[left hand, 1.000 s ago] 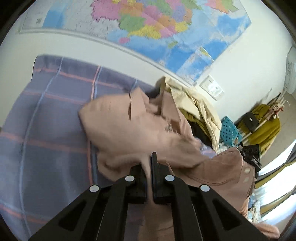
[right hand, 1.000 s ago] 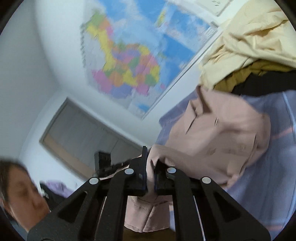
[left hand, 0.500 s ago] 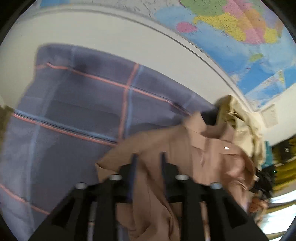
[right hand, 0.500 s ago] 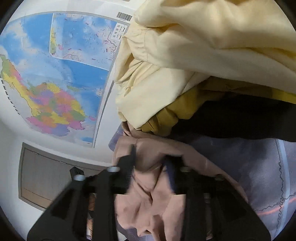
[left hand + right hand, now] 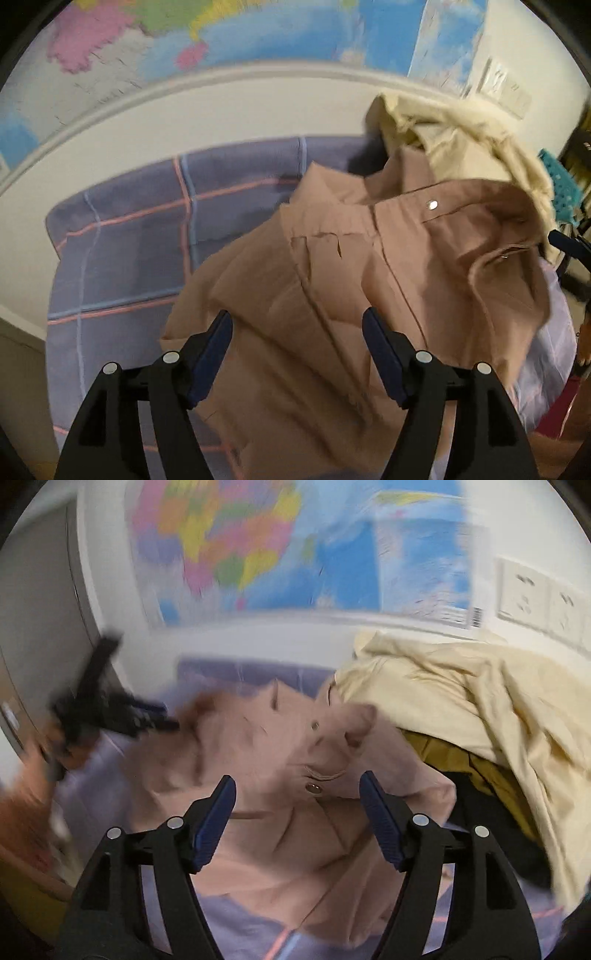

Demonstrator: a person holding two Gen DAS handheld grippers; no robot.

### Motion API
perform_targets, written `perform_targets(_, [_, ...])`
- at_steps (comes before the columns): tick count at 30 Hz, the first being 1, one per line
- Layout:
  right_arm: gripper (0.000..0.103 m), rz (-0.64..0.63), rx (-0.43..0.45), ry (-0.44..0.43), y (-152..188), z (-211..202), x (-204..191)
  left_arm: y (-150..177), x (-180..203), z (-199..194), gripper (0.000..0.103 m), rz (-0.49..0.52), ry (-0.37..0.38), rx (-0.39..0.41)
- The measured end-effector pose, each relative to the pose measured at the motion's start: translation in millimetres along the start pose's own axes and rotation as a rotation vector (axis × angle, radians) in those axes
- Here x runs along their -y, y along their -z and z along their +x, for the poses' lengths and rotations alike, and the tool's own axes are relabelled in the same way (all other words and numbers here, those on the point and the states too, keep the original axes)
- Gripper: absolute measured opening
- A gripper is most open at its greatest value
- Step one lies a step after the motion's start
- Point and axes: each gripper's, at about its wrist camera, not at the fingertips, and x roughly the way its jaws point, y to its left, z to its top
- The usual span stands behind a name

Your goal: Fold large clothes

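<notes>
released since a second ago — both hand-held grippers, left (image 5: 297,332) and right (image 5: 297,801), are opening (nothing pinched) over the pink jacket (image 5: 351,295).

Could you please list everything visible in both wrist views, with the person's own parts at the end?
jacket: one, dusty pink with metal snaps, crumpled on the bedspread below both tongs.
bedspread: one, lilac-blue with pink and pale-blue check lines, under the jacket.
cream garment: one, pale yellow, on top of the pile right of the jacket.
mustard garment: one, dark yellow, under the cream one.
black garment: one, at the bottom of the pile.
wall map: one, blue with coloured regions, on the white wall.
wall sockets: white, right of the map; count unclear.
teal perforated item: one, far right.
left tongs: black, blue pads, jaws opening above the jacket.
right tongs: same, jaws opening above the jacket.
</notes>
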Motion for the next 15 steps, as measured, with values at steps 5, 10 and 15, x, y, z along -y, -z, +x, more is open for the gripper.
perform_targets(5, [0.069, -0.263, -0.15, 0.253, 10, 70, -18, -8, -10, 40, 0.017, -0.068, 0.0, -0.096])
perform_targets(10, [0.013, -0.223, -0.22, 0.242, 15, 94, 10, -16, -35, 34, 0.004, -0.162, 0.053, -0.059])
perform_targets(15, [0.001, -0.062, -0.129, 0.139, -3, 63, 40, -34, -60, 5, 0.003, -0.268, 0.126, 0.012])
